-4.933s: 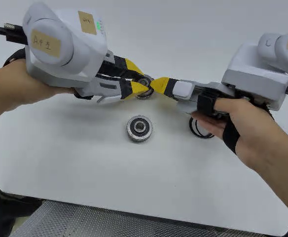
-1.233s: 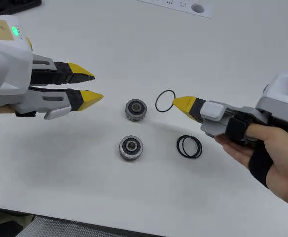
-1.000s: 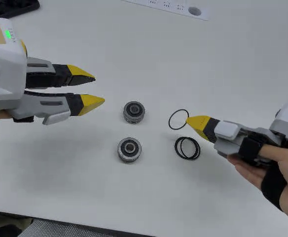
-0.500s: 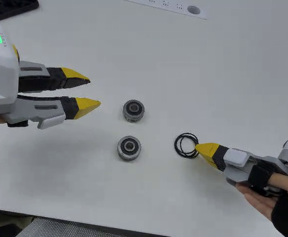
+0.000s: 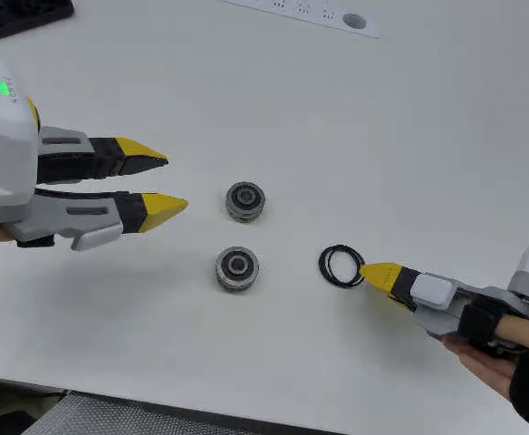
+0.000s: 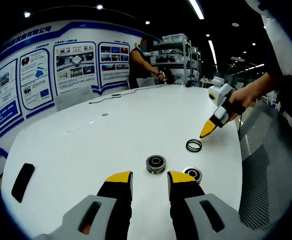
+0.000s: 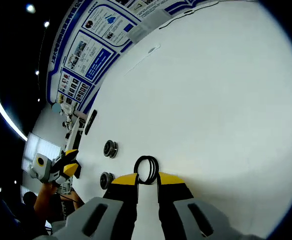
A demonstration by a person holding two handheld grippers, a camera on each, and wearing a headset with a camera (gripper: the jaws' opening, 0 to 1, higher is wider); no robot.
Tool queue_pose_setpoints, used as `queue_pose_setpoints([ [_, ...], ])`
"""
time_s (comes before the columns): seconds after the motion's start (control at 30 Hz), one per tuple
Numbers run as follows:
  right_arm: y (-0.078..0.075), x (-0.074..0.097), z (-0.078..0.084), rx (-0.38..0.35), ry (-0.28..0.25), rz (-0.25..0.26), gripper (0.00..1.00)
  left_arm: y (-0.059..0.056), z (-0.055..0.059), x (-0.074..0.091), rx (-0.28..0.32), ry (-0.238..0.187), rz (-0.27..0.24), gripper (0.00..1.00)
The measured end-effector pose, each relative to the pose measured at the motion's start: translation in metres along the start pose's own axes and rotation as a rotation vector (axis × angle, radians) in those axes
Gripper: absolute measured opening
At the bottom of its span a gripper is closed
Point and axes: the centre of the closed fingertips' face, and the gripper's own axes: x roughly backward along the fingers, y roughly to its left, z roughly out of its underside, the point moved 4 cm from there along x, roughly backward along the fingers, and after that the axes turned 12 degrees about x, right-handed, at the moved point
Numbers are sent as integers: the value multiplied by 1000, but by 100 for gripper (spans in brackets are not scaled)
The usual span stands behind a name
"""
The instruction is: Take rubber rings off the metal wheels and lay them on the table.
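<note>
Item: rubber rings point(image 5: 340, 265), overlapping on the worktop point(image 5: 409, 136), near edge between my right gripper point(image 7: 147, 178) tips, jaws narrowly parted and gripping nothing. My left gripper point(image 5: 163, 181): wide open, empty. 2 metal wheels point(image 5: 245, 200) lie between the grippers. I'd withdraw straight back without dragging rings. The right gripper view gives the jaw gap, while the head view gives 1 yellow tip side-on.

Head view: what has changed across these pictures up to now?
The right tool carried the pulled-off ring to the rubber rings and let go. The left tool set the far wheel down and drew back, open. The near wheel stayed put.
</note>
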Motion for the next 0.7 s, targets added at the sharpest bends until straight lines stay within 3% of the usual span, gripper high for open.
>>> queue_pose_setpoints([
  [0.07, 2, 4, -7, 47, -46, -5, 19, -1, 0, 2, 12, -11, -1, 29],
  [0.1, 8, 6, -12, 128, -90, -50, 22, -2, 0, 4, 16, -17, -1, 30],
  [0.17, 12, 9, -14, 211, -101, -54, 33, -4, 2, 4, 31, -16, 6, 31],
  [0.2, 17, 10, -17, 311, -124, -61, 36, -6, 4, 5, 35, -14, 12, 33],
  [0.27, 25, 12, -17, 428, -132, -82, 37, -9, 8, 7, 38, -9, 21, 36],
  [0.4, 33, 15, -22, 516, -175, -94, 42, -18, 12, 9, 53, -2, 49, 40],
  [0.53, 39, 20, -30, 622, -215, -97, 50, -20, 17, 13, 41, 5, 39, 47],
  [0.7, 40, 22, -32, 743, -199, -108, 57, -25, 18, 19, 52, -4, 46, 58],
])
